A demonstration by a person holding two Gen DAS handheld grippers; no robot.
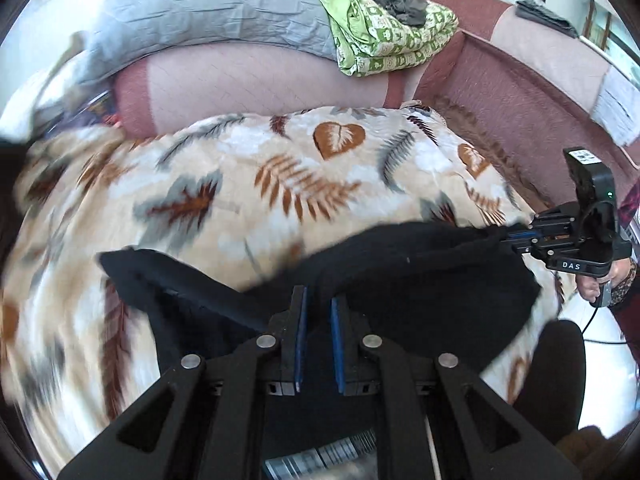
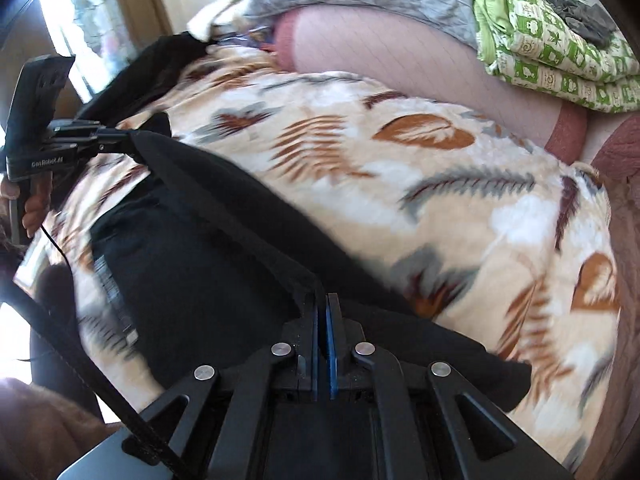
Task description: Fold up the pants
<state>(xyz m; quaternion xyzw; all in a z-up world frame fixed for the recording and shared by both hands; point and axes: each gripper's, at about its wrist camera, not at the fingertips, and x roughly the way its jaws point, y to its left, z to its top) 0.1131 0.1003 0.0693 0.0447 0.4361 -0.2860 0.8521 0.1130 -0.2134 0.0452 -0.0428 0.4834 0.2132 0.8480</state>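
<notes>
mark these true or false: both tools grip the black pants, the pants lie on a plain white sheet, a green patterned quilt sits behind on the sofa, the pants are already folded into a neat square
1. Both tools grip the black pants. True: the left tool and right tool are each shut on black fabric.
2. The pants lie on a plain white sheet. False: they are over a leaf-print blanket.
3. A green patterned quilt sits behind on the sofa. True.
4. The pants are folded into a neat square. False: they are held stretched between the tools.
</notes>
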